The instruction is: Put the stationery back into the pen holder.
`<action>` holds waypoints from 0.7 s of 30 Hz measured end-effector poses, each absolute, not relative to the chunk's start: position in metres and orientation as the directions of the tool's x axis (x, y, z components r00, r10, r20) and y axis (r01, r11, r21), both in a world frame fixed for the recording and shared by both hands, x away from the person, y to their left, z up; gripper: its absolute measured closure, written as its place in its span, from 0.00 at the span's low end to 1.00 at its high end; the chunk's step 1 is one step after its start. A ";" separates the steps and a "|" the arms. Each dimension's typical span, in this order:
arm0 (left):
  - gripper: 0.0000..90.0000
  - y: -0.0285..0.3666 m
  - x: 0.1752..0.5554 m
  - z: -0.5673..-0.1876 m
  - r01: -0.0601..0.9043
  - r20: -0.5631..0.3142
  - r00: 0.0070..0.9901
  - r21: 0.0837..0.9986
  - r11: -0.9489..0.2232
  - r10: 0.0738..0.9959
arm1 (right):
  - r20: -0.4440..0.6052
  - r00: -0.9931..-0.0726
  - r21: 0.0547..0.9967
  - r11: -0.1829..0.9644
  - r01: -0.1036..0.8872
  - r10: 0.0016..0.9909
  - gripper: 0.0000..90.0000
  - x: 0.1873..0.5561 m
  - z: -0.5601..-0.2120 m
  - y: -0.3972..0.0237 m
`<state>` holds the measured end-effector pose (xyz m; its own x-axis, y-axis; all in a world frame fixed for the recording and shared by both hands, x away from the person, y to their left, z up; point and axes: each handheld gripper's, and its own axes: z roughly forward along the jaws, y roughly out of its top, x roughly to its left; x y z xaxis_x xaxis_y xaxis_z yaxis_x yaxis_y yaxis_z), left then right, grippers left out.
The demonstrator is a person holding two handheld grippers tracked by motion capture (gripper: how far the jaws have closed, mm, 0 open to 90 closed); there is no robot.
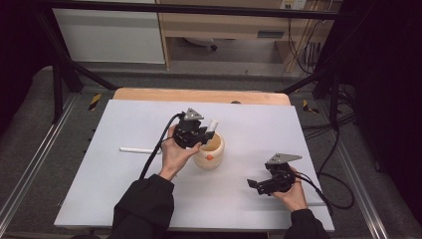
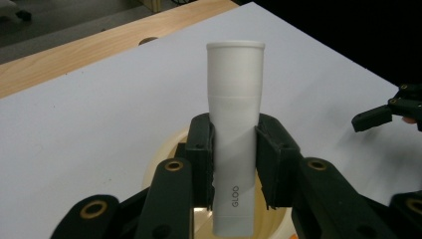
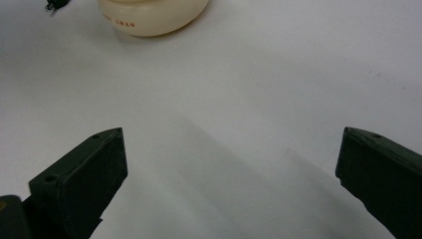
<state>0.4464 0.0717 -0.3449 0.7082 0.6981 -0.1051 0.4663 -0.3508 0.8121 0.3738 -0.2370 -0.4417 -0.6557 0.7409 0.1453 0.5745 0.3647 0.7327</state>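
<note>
A white tube marked GLOO stands upright between the jaws of my left gripper, which is shut on its lower half. The tube's bottom end hangs over the mouth of a cream cup. In the high view the left gripper sits at the cup's left rim, and the tube sticks up behind it. My right gripper rests low at the table's right front, open with nothing between its jaws. It points toward the cup.
A thin white stick lies on the white tabletop left of the cup. A wooden strip runs along the table's far edge. Black frame bars and cables stand beyond the table.
</note>
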 end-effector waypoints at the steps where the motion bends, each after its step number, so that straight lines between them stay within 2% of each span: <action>1: 0.77 0.072 0.447 -0.347 0.469 -0.110 0.709 0.811 -0.349 0.697 | 0.143 -0.656 0.734 0.365 0.573 0.741 0.01 0.374 -0.442 -0.237; 21: 0.77 0.070 0.450 -0.377 0.488 -0.115 0.710 0.791 -0.368 0.695 | 0.143 -0.656 0.732 0.367 0.574 0.741 0.01 0.374 -0.442 -0.237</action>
